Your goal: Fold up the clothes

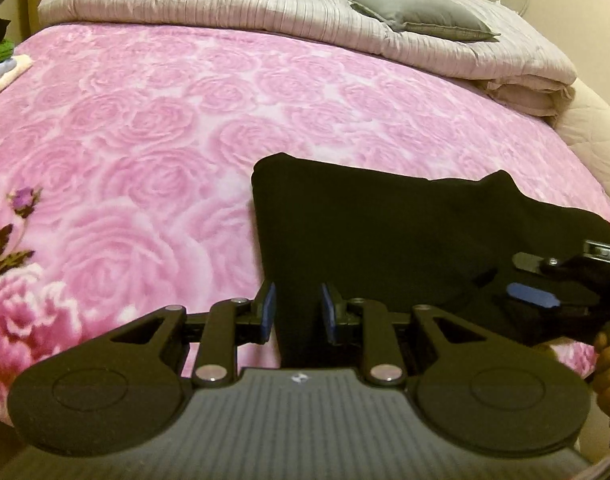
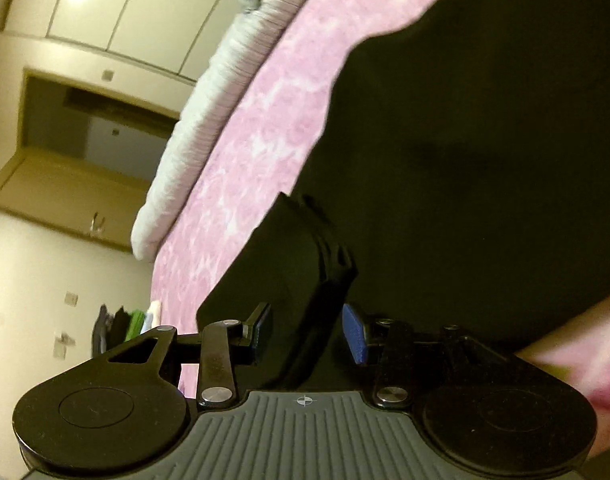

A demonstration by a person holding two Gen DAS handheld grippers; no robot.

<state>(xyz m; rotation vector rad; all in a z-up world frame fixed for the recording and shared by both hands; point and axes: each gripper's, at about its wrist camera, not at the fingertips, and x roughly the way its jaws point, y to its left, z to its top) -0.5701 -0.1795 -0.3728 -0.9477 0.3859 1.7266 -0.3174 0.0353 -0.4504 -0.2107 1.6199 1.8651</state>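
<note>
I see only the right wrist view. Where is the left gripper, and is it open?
Observer: The left gripper is open, at the near left edge of the garment.
Operator: Is there cloth between its fingers?
Observer: The garment's left edge runs into the gap, but the pads are not closed on it.
Operator: How does the far left corner of the garment lie?
Observer: It lies down on the blanket, not lifted.
</note>
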